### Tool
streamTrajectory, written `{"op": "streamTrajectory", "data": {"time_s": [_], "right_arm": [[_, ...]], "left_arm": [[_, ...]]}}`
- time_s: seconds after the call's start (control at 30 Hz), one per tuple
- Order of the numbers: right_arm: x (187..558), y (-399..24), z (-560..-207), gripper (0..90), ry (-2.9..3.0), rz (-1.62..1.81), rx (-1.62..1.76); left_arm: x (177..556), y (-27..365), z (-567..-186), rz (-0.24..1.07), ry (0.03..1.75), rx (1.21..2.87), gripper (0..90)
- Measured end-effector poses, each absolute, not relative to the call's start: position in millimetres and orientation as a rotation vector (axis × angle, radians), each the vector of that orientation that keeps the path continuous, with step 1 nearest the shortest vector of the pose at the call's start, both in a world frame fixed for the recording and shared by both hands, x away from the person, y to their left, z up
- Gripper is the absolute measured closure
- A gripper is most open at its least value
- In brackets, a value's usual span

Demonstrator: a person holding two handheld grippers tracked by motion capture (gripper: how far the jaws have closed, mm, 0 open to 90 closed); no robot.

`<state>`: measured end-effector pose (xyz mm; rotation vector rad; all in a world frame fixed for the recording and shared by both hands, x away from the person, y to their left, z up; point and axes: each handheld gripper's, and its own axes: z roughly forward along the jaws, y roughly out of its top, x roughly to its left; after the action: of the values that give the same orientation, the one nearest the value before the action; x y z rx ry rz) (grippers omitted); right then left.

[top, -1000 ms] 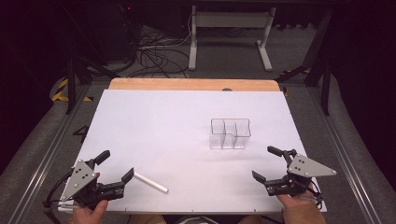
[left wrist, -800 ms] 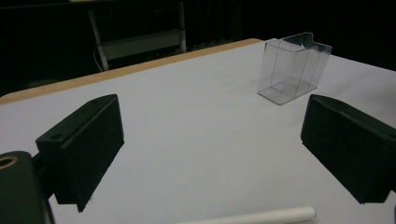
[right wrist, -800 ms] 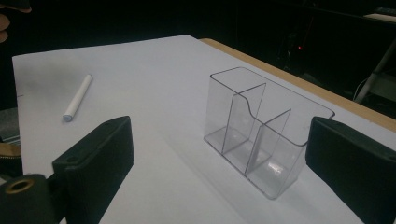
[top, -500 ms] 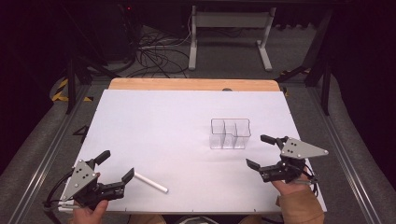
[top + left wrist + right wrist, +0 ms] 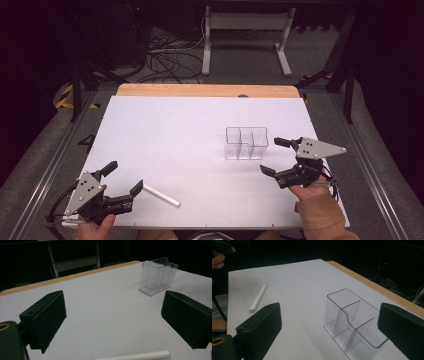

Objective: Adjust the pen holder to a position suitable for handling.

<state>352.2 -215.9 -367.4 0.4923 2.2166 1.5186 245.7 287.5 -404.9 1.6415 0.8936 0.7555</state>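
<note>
Now: open jaws beside organiser and stick

Broadly, the white rectangular table top (image 5: 165, 130) carries everything. On its right half stands the clear plastic three-compartment organiser (image 5: 246, 143), upright and empty. Just right of it hovers the right black two-jaw gripper (image 5: 274, 156), jaws spread wide and released, not touching it. Near the front left edge the left black two-jaw gripper (image 5: 123, 176) is likewise spread and holds nothing. The thin white cylindrical stick (image 5: 161, 194) lies flat just beside its right jaw.

White stick (image 5: 161, 195); clear organizer (image 5: 246, 143); black jaws.
</note>
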Motion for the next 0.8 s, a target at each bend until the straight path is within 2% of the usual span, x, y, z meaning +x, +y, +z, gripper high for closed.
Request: {"op": "streamTrajectory", "data": {"time_s": [0.33, 0.4, 0.43, 0.47, 0.53, 0.8], "right_arm": [[357, -213, -349, 6.0, 2.342, 1.398, 0.353], [359, -212, -345, 9.0, 2.387, 1.342, 0.349], [358, -212, -341, 15.6, 2.404, 1.32, 0.334], [358, -212, -341, 15.6, 2.404, 1.32, 0.334], [359, -212, -334, 22.3, 2.431, 1.299, 0.317], [377, -198, -325, 26.9, 2.533, 1.167, 0.288]], "left_arm": [[245, 290, -404, 0.767, 0.897, 1.641, 6.7], [244, 290, -403, 0.771, 0.896, 1.64, 6.7], [244, 291, -403, 0.773, 0.899, 1.637, 6.7], [243, 292, -403, 0.773, 0.901, 1.634, 6.7], [243, 293, -403, 0.768, 0.907, 1.63, 6.7], [244, 292, -403, 0.766, 0.906, 1.633, 6.7]]}}
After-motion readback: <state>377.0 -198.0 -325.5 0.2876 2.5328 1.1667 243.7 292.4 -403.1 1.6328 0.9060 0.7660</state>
